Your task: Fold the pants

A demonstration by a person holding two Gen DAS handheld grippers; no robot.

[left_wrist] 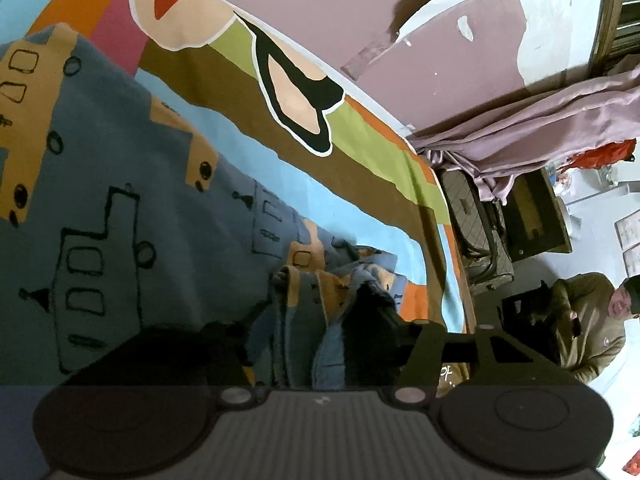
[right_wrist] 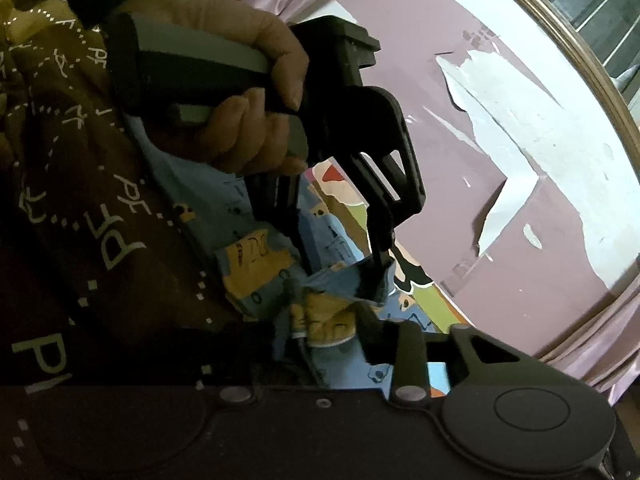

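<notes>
Your left gripper (left_wrist: 316, 344) stands spread over the bunched edge of the blue printed pants (left_wrist: 120, 200), the cloth between its fingers but seemingly not pinched; whether your right gripper (right_wrist: 336, 344) grips the fabric bunched at its fingers you cannot tell. The pants lie on the colourful bedspread (left_wrist: 360, 152). A fold looks just laid down; next, back both grippers clear and smooth it

The pants (left_wrist: 132, 184) are grey-blue with mustard-orange patches and black outline drawings, lying on a bedspread (left_wrist: 360, 168) of sky blue, brown, olive green, orange and pink bands with a black-and-peach figure edged white, against a mauve wall (left_wrist: 440, 32) with white peeled patches, beside a mauve curtain (left_wrist: 540, 120).
</notes>
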